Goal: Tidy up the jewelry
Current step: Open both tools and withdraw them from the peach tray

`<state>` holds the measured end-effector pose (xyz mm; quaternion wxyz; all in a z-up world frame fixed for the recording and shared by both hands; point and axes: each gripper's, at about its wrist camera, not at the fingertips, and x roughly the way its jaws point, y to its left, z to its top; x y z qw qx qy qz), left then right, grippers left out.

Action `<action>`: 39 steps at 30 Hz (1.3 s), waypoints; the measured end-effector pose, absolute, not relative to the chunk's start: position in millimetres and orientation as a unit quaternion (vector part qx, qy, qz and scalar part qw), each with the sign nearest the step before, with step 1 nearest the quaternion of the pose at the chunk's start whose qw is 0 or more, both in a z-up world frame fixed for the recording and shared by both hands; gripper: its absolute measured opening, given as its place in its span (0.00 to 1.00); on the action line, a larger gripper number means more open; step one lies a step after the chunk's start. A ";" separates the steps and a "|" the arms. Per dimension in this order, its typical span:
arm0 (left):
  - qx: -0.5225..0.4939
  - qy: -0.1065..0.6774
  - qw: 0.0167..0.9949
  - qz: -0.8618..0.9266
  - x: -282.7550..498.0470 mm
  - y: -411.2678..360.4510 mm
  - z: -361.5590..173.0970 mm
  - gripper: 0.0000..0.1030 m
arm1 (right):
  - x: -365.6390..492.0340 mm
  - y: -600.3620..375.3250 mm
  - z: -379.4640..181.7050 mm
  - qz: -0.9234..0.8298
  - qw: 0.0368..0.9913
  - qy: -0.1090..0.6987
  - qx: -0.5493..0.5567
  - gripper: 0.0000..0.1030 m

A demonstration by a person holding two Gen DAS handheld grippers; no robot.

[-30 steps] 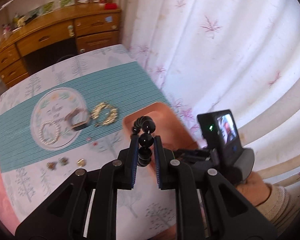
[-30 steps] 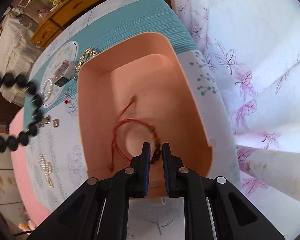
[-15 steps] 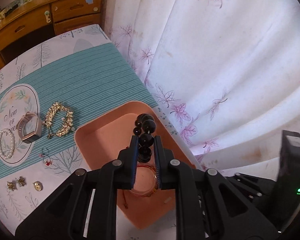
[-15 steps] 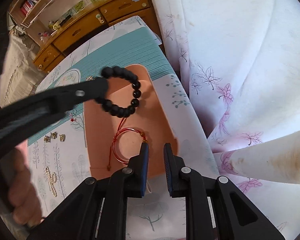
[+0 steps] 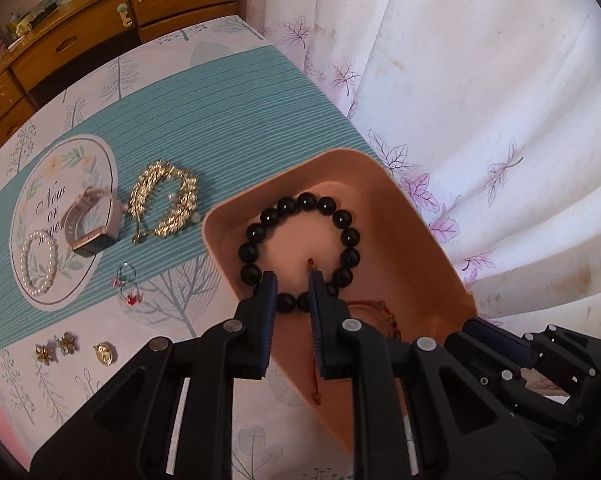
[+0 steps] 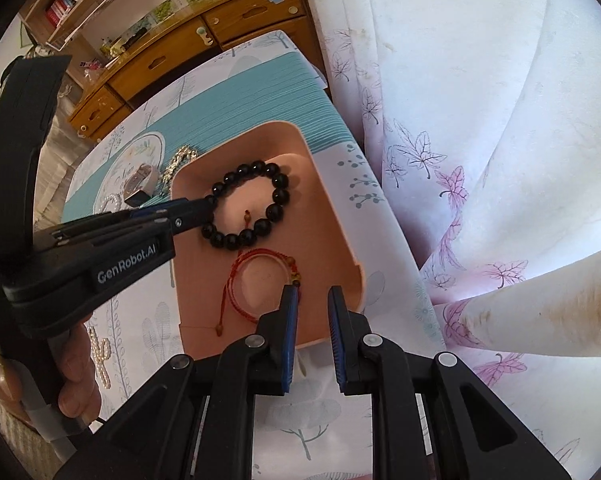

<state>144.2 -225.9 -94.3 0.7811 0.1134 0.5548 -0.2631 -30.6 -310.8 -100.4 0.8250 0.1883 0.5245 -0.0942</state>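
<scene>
Left gripper (image 5: 292, 292), clamped on the black bead bracelet (image 5: 300, 248) over the pink tray (image 5: 420, 248), could drag the red cord bracelet (image 6: 260, 284) on lifting; right gripper (image 6: 312, 312) holds nothing, jaws narrowly apart.

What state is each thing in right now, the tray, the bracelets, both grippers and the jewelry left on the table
Left gripper: shut on black bead bracelet, inside the tray.
Right gripper: slightly open, holding nothing.
Peach tray: holds two bracelets.
Red string bracelet: lying flat in the tray.
Gold bracelet, watch, pearl bracelet, earrings: on the table, outside the tray.
</scene>
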 end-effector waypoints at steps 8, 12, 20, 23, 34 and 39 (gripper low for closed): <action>0.076 0.549 0.788 -0.269 113.5 -186.5 -77.2 0.13 | -30.5 -293.0 -98.2 -0.079 0.827 0.525 0.183 0.15; 0.053 0.543 0.796 -0.260 98.7 -152.4 -70.2 0.13 | -34.1 -278.8 -91.8 -0.070 0.832 0.522 0.175 0.15; 0.014 0.529 0.822 -0.212 70.4 -65.0 -62.8 0.13 | -40.5 -241.9 -80.4 -0.048 0.841 0.519 0.147 0.15; -0.011 0.515 0.836 -0.188 61.0 -34.8 -58.4 0.13 | -40.4 -225.7 -78.4 -0.039 0.843 0.519 0.136 0.15; -0.015 0.484 0.863 -0.140 28.4 31.2 -53.4 0.13 | -40.0 -173.8 -75.5 0.000 0.846 0.525 0.092 0.17; -0.057 0.452 0.880 -0.134 11.7 63.6 -48.0 0.13 | -38.3 -157.0 -77.1 0.018 0.845 0.529 0.077 0.18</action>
